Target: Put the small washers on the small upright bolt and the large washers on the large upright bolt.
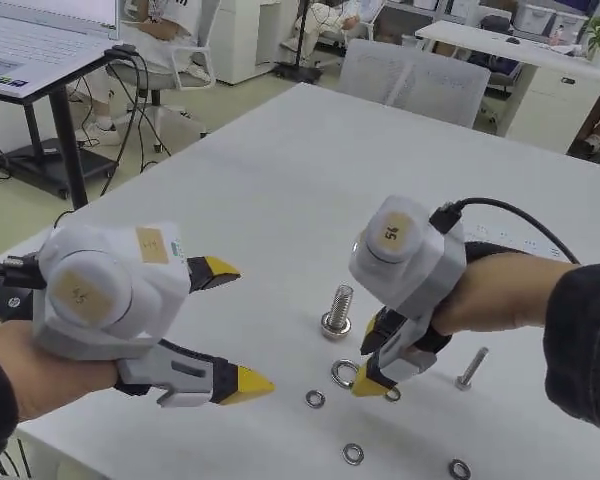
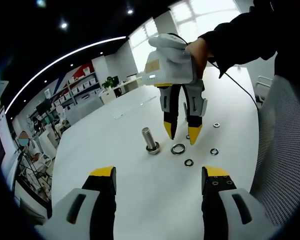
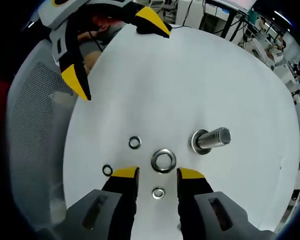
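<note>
Fingers, right: the right gripper [image 3: 158, 173] held its fingers a little apart, pinching nothing, tips pointing down at the table [image 1: 280, 180].
Fingers, left: the left gripper [image 1: 235, 325] hung well apart from the work, fingers spread wide and empty.
Large washer [image 3: 163, 160]: lay flat just ahead of the right tips, near the large bolt [image 3: 210, 139].
Large bolt: stood upright, with a seated washer [image 3: 196, 142] ringing its foot.
Small washer [image 3: 158, 193]: lay flat in the gap between the right fingers; other small ones lay scattered nearby.
Smaller bolt [image 1: 472, 368]: stood or lay beyond the right gripper; I could not tell which.
Step in hand: most likely picking up the large washer for the large bolt.
Approach: the tips needed to ease forward, clear of the small washer, so it was not pinched along with the big one.
Grip: a thin ring flat on a smooth top offers little edge, so one tip through the hole and one outside, closing on the rim, looked the surest hold.
Placing: best carried level, the hole centred over the bolt's top, and let go low.
Risk: a glancing squeeze could send the ring skating off.
</note>
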`<action>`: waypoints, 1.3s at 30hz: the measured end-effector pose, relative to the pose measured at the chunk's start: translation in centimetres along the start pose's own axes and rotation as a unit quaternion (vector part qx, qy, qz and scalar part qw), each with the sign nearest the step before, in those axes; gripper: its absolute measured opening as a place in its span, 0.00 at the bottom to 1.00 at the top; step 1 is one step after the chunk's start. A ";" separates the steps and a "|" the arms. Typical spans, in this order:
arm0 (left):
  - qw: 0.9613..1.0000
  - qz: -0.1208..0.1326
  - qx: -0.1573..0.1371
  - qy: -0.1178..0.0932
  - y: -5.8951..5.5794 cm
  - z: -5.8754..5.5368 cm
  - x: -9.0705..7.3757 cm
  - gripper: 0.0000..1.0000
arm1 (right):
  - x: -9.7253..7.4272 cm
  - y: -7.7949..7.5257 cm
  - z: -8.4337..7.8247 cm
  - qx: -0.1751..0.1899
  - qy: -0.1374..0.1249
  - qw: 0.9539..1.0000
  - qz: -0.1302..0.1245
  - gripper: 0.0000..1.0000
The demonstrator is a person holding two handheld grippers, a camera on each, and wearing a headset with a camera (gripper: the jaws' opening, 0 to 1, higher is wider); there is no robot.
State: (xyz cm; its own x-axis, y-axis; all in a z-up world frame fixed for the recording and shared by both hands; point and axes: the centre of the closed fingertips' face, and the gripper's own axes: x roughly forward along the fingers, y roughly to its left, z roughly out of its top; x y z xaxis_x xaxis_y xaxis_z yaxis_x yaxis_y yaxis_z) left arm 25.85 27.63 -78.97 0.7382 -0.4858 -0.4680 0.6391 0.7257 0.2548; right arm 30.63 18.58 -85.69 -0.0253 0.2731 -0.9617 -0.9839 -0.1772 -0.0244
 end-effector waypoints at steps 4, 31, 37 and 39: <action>1.000 0.000 -0.001 -0.001 -0.1 0.0 0.0 0.68 | 0.4 -0.1 0.2 0.001 0.001 1.000 0.002 0.32; 1.000 -0.001 -0.006 -0.002 0.3 0.0 0.2 0.68 | 1.7 -1.0 0.3 0.001 0.013 1.000 -0.004 0.31; 1.000 -0.002 -0.006 -0.003 0.3 0.1 0.3 0.67 | 1.7 -0.9 0.2 0.015 0.013 1.000 0.003 0.29; 1.000 -0.002 -0.006 -0.004 0.4 0.1 0.4 0.67 | 1.7 -0.9 0.2 0.014 0.012 1.000 0.003 0.29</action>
State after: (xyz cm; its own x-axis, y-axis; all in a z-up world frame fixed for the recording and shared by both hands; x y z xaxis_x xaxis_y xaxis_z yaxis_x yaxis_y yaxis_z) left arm 26.38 27.66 -79.01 0.7379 -0.4916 -0.4623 0.6385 0.7304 0.2424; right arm 31.48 19.34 -87.24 -0.0276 0.2489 -0.9681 -0.9884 -0.1513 -0.0108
